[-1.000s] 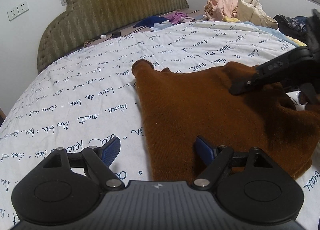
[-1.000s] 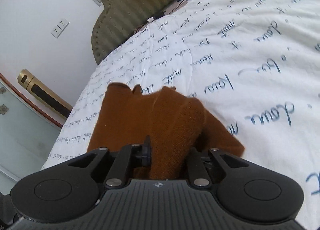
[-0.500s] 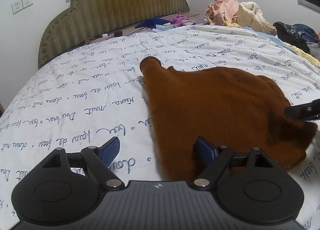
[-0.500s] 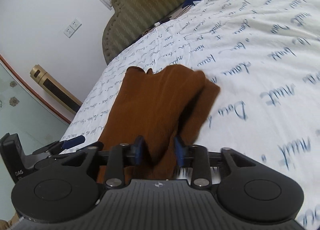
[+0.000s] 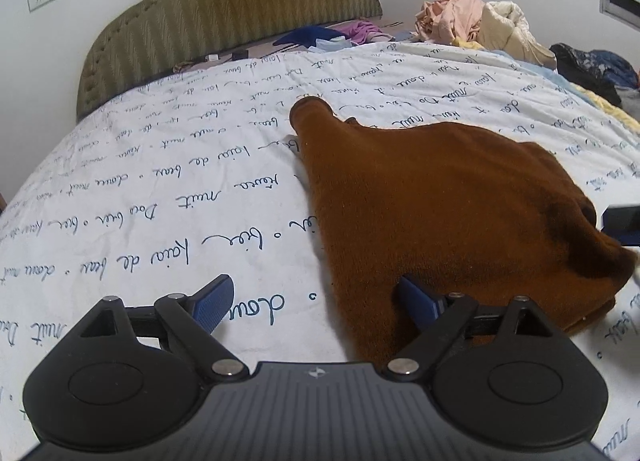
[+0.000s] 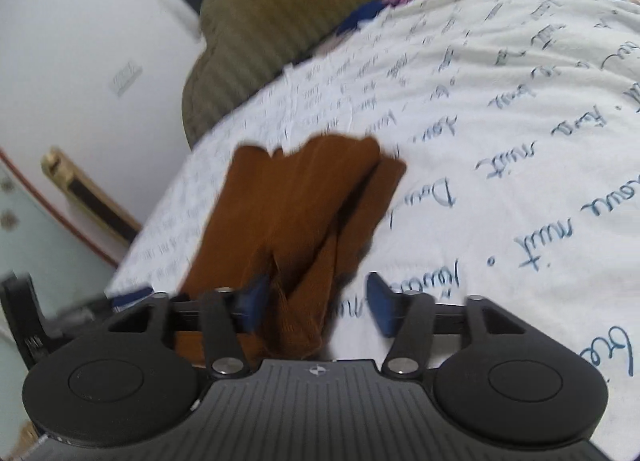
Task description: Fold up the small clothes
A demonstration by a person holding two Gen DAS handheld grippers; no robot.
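White bedsheet [image 5: 160, 181] printed with blue script, "nuit" legible, fills the left wrist view below a green headboard [image 5: 240, 21]; clothes pile [image 5: 480, 21] at the far corner. Brown garment [image 5: 440, 201] lies folded mid-bed; left gripper [image 5: 316, 301] spread wide, one finger over its near edge.

Right wrist view, blurred: right gripper [image 6: 318, 303] parted, cloth bunched between its fingers, not clamped.

The small brown garment [image 5: 432, 201] lies flat on the bed, folded over itself in layers. One narrow rounded end points toward the headboard, and its thicker folded edge is on the right side.
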